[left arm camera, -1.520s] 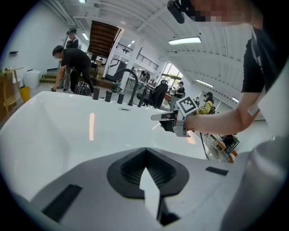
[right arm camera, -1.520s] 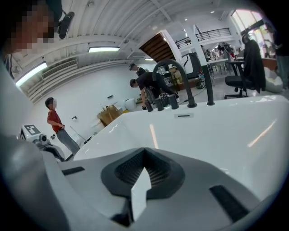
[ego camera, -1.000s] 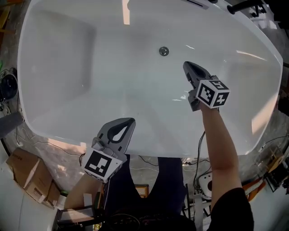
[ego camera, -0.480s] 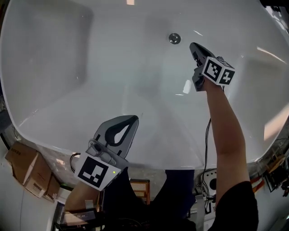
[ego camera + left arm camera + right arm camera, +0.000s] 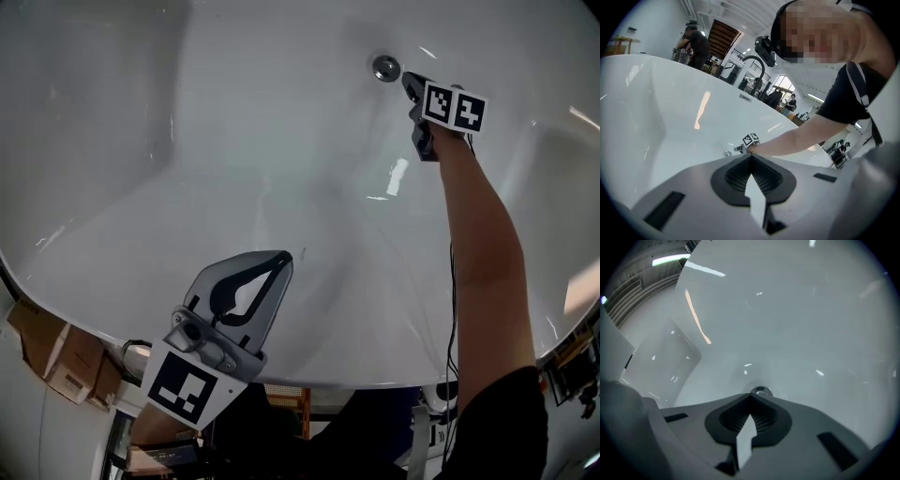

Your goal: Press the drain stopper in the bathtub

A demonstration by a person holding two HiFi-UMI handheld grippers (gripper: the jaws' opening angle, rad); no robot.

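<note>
There is one tub [image 5: 187, 187], with one drain stopper [image 5: 385, 67] in its floor and one black faucet [image 5: 750, 58] on its far rim. Two grippers show: the left gripper [image 5: 286, 256] over the tub's near rim and the right gripper [image 5: 406, 78] inside the tub. One person [image 5: 696, 40] stands beyond the tub; others farther off are too small to count.

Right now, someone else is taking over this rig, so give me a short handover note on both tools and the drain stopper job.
Left tool: shut, empty, held above the near side of the bathtub, idle.
Right tool: shut, empty, tip right beside the drain stopper on the tub floor, seemingly just short of it.
Done: the approach.
To do: set the shut tip on the stopper and press down.
</note>
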